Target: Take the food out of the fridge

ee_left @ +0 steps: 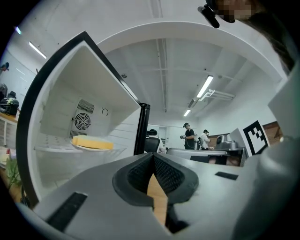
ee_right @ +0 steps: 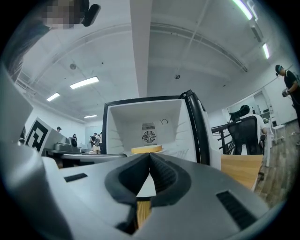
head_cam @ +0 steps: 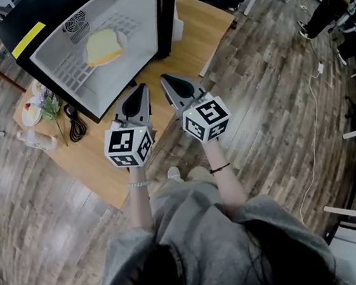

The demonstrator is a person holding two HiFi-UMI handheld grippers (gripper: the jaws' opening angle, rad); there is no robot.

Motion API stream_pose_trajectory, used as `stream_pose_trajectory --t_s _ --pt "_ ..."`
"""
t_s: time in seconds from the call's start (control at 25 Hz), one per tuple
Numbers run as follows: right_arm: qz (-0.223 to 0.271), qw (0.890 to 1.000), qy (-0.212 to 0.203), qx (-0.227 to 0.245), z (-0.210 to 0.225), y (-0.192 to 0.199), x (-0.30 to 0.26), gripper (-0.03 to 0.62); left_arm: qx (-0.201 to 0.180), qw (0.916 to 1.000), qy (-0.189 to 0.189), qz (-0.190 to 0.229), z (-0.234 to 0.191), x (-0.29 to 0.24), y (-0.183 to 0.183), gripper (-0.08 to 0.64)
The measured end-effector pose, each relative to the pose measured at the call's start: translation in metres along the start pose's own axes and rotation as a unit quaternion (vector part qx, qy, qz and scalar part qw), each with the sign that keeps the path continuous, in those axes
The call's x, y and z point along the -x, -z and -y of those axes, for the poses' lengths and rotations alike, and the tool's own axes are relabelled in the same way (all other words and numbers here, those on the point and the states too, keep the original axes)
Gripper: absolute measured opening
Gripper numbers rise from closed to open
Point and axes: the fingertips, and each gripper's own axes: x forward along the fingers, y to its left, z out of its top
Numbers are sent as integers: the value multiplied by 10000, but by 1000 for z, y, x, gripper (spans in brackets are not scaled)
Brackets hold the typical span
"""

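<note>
Open mini fridge (head_cam: 141, 12) on wooden counter (head_cam: 178, 55): one bread slice (head_cam: 103, 47) on its wire shelf. Left gripper (head_cam: 140, 90) and right gripper (head_cam: 168, 81) side by side above the counter's near edge. Both sets of jaws pressed together, empty.

Place: an open-plan lab workspace, not a home kitchen.
Floor: grey-brown wood-plank flooring (head_cam: 256, 98) is laid throughout and crossed by a thin white cable (head_cam: 314, 94).
Ceiling: long white strip lights (ee_left: 205, 86) are hung overhead.
Furniture: a small black fridge with a white interior (head_cam: 54, 9) is set on a light wooden table (head_cam: 97, 160); a black office chair (ee_right: 243, 131) is parked nearby.
People: standing figures in head-mounted gear (ee_left: 189, 135) are seen at distant benches.
</note>
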Motion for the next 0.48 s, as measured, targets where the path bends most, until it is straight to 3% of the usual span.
stream_pose_trajectory --t_s 0.2,0.48 --pt "61 9993 -268 -240 15 -8 -21 9 -82 9995 -299 -64 -13 -7 -3 8" --pt "-80 9922 -1119 -552 24 -6 -71 9 -89 9962 -864 -85 -38 -24 -4 8"
